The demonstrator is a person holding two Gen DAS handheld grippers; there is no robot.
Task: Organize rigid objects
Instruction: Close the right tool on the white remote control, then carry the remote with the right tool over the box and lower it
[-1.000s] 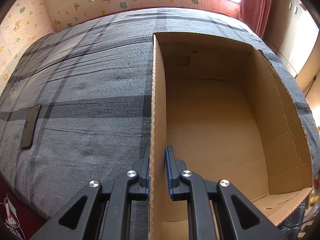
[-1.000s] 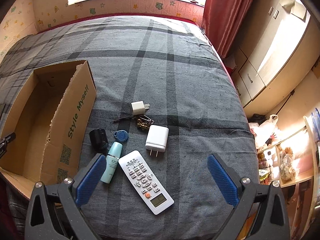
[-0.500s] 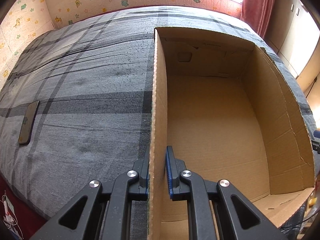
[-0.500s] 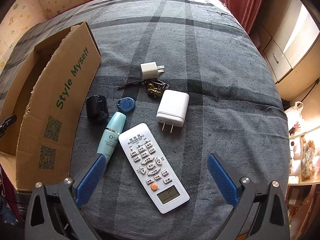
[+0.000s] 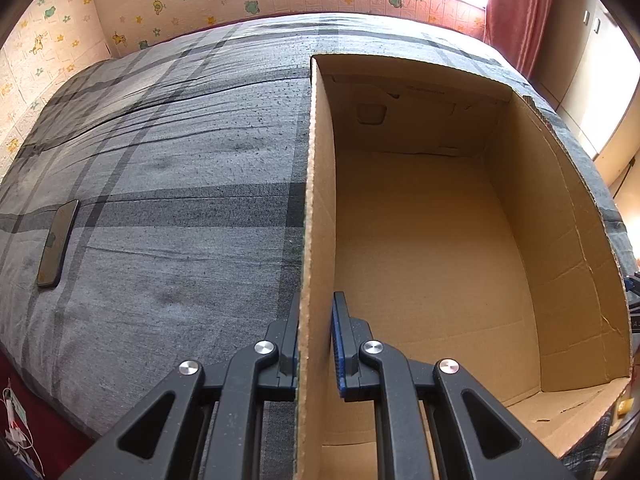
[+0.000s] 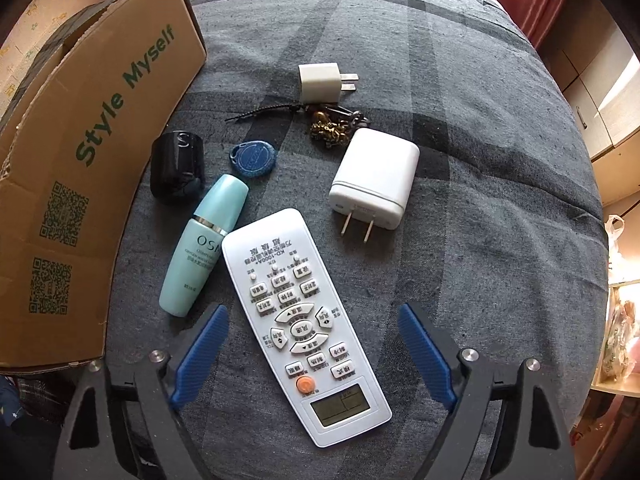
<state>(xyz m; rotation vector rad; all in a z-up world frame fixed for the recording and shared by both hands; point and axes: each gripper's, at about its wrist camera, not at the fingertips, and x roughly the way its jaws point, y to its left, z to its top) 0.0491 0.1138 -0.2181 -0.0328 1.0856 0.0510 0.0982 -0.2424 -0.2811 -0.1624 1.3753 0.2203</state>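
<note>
My left gripper (image 5: 316, 340) is shut on the left wall of an empty cardboard box (image 5: 320, 184) standing on the bed. The box also shows at the left of the right wrist view (image 6: 92, 128), printed "Style Myself". My right gripper (image 6: 312, 356) is open wide, low over a white remote control (image 6: 304, 320), one finger on each side of it. Beside the remote lie a teal bottle (image 6: 204, 244), a black cap (image 6: 176, 168), a blue key fob (image 6: 254, 157), a large white charger (image 6: 374, 178), a small white plug (image 6: 320, 82) and a bunch of keys (image 6: 332, 124).
The bed has a grey plaid cover (image 5: 160, 184). A black phone (image 5: 56, 244) lies at its left side. Walls, a window and a red curtain (image 5: 516, 8) stand beyond. The bed's right edge drops to a cabinet and bags (image 6: 620, 340).
My right gripper has moved forward and down toward the objects, so the remote now lies between its open fingers. My left gripper has kept its hold on the box wall.
</note>
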